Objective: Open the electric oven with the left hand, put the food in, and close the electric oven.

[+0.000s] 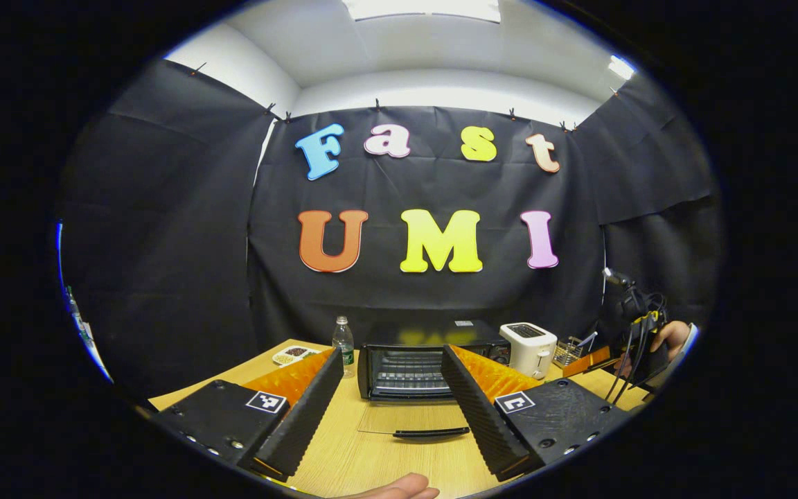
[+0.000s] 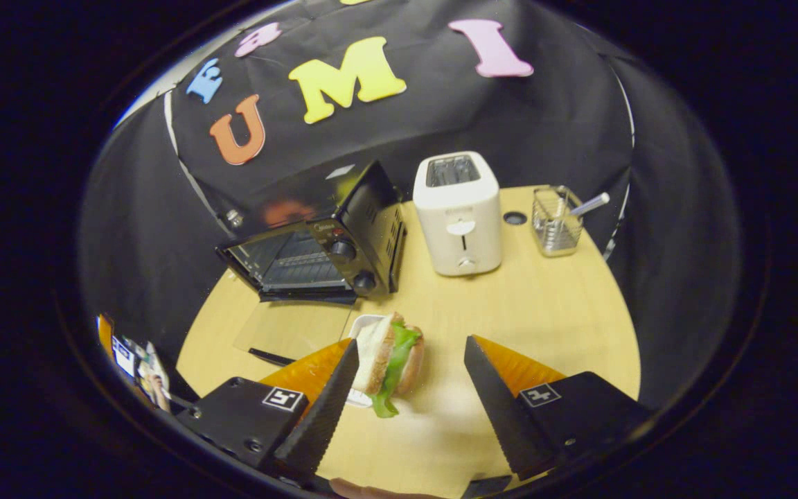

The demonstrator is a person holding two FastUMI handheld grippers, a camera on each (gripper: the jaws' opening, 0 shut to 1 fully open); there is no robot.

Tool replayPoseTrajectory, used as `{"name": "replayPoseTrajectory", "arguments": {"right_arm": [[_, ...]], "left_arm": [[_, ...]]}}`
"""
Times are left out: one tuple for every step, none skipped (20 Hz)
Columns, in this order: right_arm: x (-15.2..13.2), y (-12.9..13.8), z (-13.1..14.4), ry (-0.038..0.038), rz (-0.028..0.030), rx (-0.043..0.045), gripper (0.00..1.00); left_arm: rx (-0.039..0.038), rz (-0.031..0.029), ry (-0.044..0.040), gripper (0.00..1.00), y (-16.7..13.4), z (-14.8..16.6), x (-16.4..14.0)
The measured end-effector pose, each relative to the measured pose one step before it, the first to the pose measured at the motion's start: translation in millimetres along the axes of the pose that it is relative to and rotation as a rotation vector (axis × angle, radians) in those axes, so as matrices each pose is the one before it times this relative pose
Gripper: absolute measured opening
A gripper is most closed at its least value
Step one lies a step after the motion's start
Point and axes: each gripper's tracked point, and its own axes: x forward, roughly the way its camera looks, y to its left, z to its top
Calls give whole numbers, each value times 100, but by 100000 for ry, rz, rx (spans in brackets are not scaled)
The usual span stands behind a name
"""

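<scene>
Your left gripper hangs with its fingers spread wide and nothing between them. Straight ahead of it the electric oven stands with its glass door already dropped flat onto the table, the door handle lying nearest your fingertips. So the opening looks done; the step in hand is picking up the food.

Your right gripper is also apart, gripping nothing. The sandwich sits on edge in a small white dish, between the fingers but hard against the left one, with a wide gap to the right finger. A lettuce leaf trails out toward you.

Before you close, slide the claw a little to its left so the sandwich sits midway between the fingers. Then both pads meet the bread together and it will not be shoved sideways off the dish. Squeeze across the two bread faces, gently, since it looks soft and the filling may slip out. Try not to catch the dish rim in the grip.

The oven mouth lies ahead and to the left of this claw, with the toaster ahead to the right and a wire holder beyond it. Lift clear of the dish, then carry over the lowered door and keep the left claw back from that path
</scene>
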Motion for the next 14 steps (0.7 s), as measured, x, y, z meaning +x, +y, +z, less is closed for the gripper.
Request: {"name": "replayPoseTrajectory", "arguments": {"right_arm": [[704,770,-336,4389,5165,4983,95],[793,782,-320,4152,5375,5237,83],[635,271,-254,3491,3466,5224,80],[668,-102,-161,3126,1338,3257,78],[475,-557,-52,1802,-1370,1020,75],[285,-365,434,451,-535,713,74],[148,-461,248,559,-1000,351,74],[31,-407,79,1231,-693,706,84],[-103,-174,167,488,-162,387,70],[138,-160,55,928,-240,-444,82],[105,-184,82,213,-664,-370,82],[-121,-61,14,270,-352,144,82],[-360,299,44,-699,1368,-325,82],[-195,152,48,-591,812,-1349,82]], "left_arm": [[93,468,-899,94,105,581,-395],[271,125,-580,93,79,371,-315],[666,130,-811,94,-61,222,-185],[1273,263,-1007,93,-95,218,-111],[2019,771,-1140,93,80,124,-54],[2211,715,52,93,-61,-122,-30],[1836,-269,1006,93,-387,-429,-245],[1616,-379,171,94,-424,-61,-57],[1566,-758,182,94,-409,80,-73],[1064,-726,314,93,-368,-140,-21],[587,-140,62,93,-186,-52,2],[-11,-533,172,94,-322,10,-41],[-295,-603,125,95,-298,-66,48],[-396,-420,168,95,-180,8,8]]}}
